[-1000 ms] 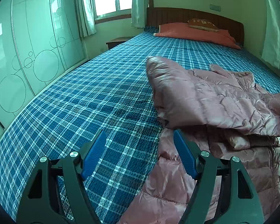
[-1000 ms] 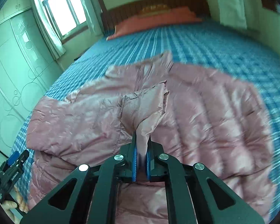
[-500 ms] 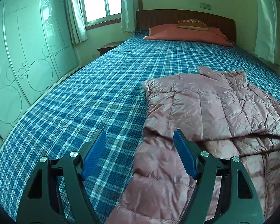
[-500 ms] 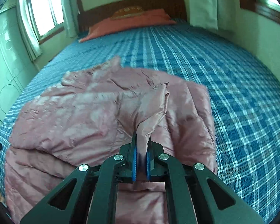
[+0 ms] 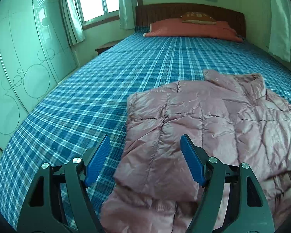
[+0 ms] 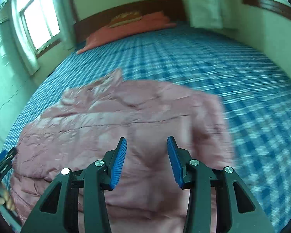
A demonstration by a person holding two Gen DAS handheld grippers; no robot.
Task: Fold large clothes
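A pink quilted down jacket point(image 5: 213, 128) lies folded over on itself on the blue plaid bedspread point(image 5: 110, 81), filling the lower right of the left wrist view and the lower centre of the right wrist view point(image 6: 114, 128). Its collar points toward the headboard point(image 5: 190, 11) at the top of the frame.

The left gripper point(image 5: 145, 147) hangs released over the jacket's left edge, blue pads spread wide, with nothing between them. The right gripper point(image 6: 147, 147) is likewise released above the jacket, its pads apart and clear of the fabric; this view is motion-blurred.

At the head of the bed sits an orange-red pillow point(image 5: 192, 29) with a small brown cushion point(image 5: 198, 17) on top; the cushion carries a pale pattern or lettering too small to read. A wardrobe point(image 5: 23, 58) with circle designs fills the left of the frame, beside a curtained window point(image 5: 97, 0). No readable labels appear anywhere.
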